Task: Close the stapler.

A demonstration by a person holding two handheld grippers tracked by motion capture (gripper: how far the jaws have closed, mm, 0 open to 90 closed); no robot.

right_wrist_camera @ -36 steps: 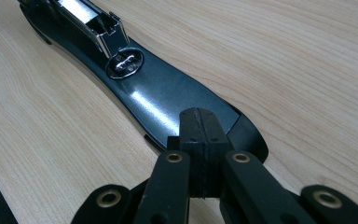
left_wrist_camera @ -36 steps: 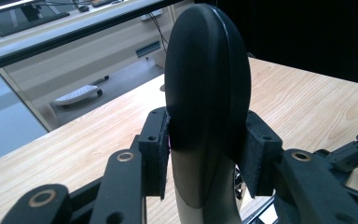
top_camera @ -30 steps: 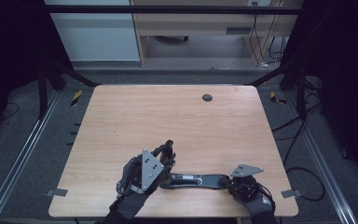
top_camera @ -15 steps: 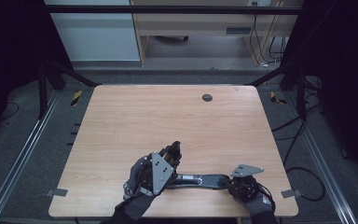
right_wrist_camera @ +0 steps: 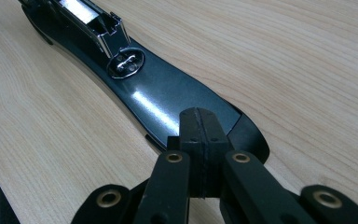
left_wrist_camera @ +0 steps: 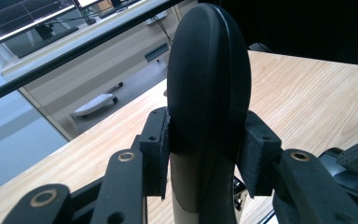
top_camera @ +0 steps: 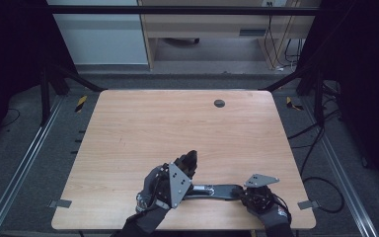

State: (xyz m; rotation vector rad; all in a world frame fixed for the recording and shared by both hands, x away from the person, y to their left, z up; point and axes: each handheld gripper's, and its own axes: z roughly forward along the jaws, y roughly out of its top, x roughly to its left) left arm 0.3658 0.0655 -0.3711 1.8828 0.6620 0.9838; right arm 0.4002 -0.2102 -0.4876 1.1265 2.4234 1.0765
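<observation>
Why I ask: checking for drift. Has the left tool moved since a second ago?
Yes. The left tool has shifted slightly rightward and away from the light wooden table's left edge.

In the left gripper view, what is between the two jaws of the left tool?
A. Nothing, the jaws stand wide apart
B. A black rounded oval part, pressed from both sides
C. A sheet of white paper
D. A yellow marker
B: in the left gripper view the left tool has its pads on both sides of the black oval part, which rises upright between them above the wooden table.
</observation>
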